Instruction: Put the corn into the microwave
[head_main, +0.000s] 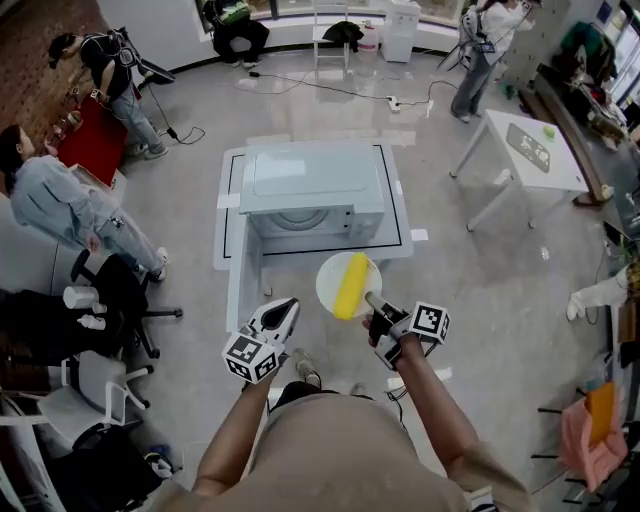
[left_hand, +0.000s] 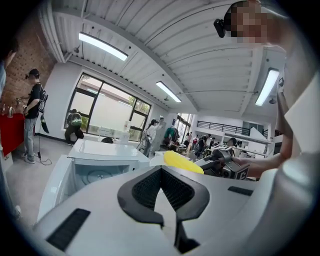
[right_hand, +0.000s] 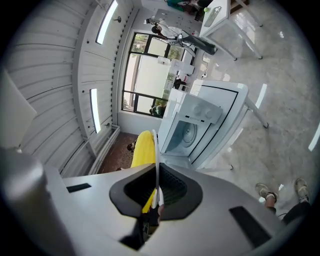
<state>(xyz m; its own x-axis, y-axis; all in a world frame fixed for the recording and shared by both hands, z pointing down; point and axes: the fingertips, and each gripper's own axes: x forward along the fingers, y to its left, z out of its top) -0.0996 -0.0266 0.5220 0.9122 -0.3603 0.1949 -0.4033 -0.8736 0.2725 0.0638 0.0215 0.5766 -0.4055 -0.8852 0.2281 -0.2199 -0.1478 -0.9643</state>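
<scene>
Two tools are working: the right tool (head_main: 372, 300) is pinching the rim of a plate (head_main: 328, 272) carrying the corn (head_main: 351, 285), near the open microwave (head_main: 310, 190); the left tool (head_main: 284, 310) is hanging pressed together, empty. Gripped at one edge, the plate may tip, rolling the corn off.

A: Left of the floor?
B: Black office chair (head_main: 112, 288); beside it, a person in grey (head_main: 52, 202); beyond, a red cabinet (head_main: 95, 148).
A: Right?
B: White table (head_main: 555, 175) bearing a small green object (head_main: 548, 131); power strip (head_main: 395, 101) on the floor.
</scene>
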